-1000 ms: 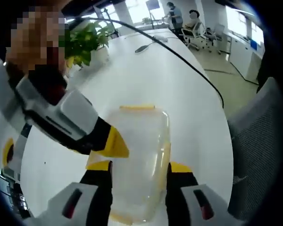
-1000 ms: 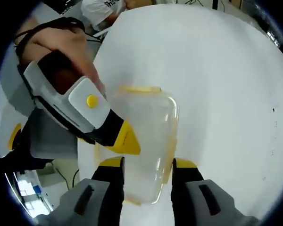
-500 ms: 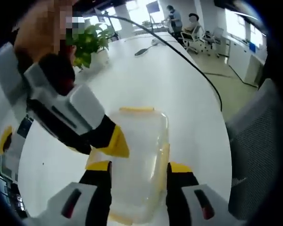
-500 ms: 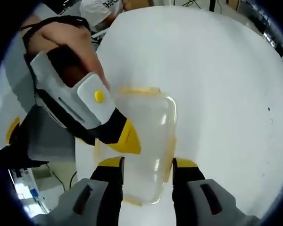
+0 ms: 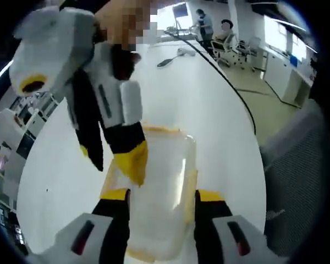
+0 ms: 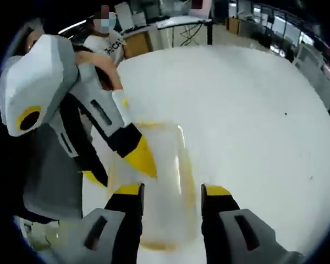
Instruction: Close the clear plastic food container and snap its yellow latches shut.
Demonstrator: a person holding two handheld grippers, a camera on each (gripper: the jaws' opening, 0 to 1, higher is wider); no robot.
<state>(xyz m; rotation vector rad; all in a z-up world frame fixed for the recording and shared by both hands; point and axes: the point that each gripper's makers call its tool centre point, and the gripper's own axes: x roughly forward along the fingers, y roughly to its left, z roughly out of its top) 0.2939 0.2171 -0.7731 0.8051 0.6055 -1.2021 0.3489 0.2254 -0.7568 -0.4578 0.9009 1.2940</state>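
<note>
Lying on the white table, the clear container is sitting between the parted jaws of the left gripper. The right gripper — jaws apart too — is straddling its lid from the opposite end, each gripper's yellow tip reaching over the container's top in the other's view.

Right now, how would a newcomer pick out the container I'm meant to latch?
Start at the big white table. The clear container lies on it, between the left tool's open jaws. It's the see-through box with yellow latches along its rim.
</note>
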